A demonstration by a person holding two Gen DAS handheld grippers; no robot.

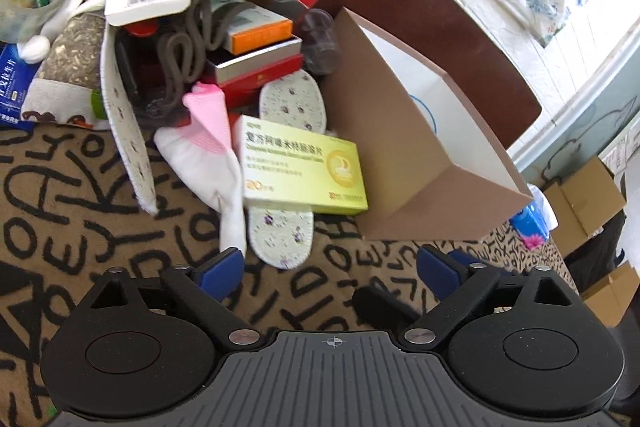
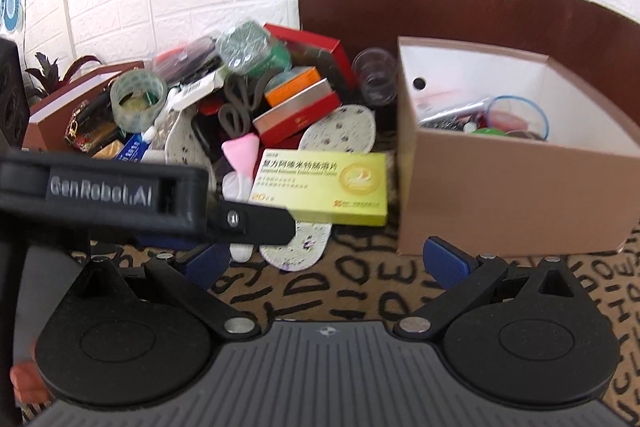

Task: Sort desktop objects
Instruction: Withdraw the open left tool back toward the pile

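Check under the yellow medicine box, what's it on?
The yellow medicine box lies on a floral insole, whose toe and heel stick out either side, and overlaps a white-pink sock. The insole's middle is covered.

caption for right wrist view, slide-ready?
Open right gripper faces yellow-green medicine box atop clutter pile, beside brown cardboard box.

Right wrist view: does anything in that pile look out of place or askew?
Yes. Two patterned insoles and a pink-and-white sock are mixed in with medicine boxes and a tape roll. The yellow-green medicine box lies tilted across an insole, beside the cardboard box.
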